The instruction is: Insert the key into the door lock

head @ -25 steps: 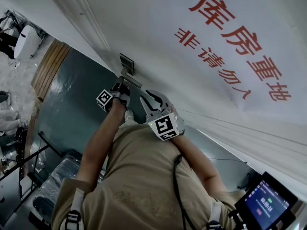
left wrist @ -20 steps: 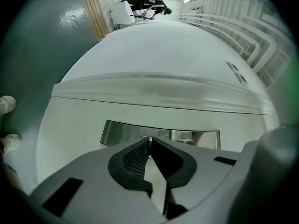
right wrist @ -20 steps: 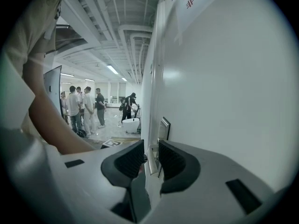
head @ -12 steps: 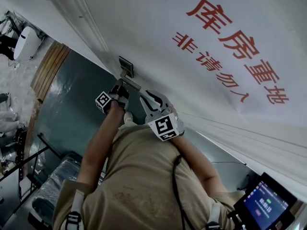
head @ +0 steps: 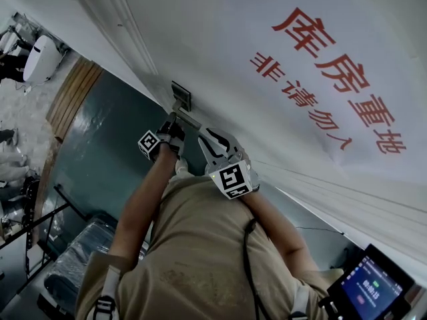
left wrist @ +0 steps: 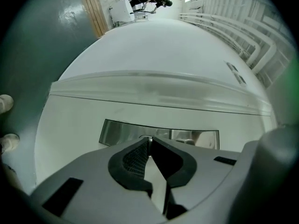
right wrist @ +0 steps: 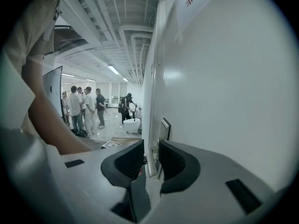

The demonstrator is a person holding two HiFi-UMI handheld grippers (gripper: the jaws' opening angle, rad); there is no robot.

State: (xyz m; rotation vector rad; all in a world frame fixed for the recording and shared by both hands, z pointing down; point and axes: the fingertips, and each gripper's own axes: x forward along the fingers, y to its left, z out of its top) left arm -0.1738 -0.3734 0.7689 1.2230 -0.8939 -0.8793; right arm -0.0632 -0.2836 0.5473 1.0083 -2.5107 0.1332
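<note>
On the white door [head: 220,39] sits a steel lock plate [head: 181,96] with a lever handle [head: 191,121] below it. My left gripper [head: 174,117] points straight at the plate. In the left gripper view its tips [left wrist: 149,142] touch the lock plate [left wrist: 119,132] at the round keyhole, shut on a thin metal key [left wrist: 149,140] seen edge-on, mostly hidden by the pads. My right gripper [head: 201,134] reaches along the door. In the right gripper view its jaws [right wrist: 150,147] are shut on the silver handle [right wrist: 151,161], one pad on each side.
A sign with red characters [head: 333,72] covers the door to the right. The dark green floor [head: 100,145] lies left, with a black cart [head: 73,259] below. A lit screen [head: 373,289] sits at the bottom right. Several people [right wrist: 86,108] stand far down the hall.
Only the head view has shifted a little. Both grippers keep their places at the lock plate and the handle.
</note>
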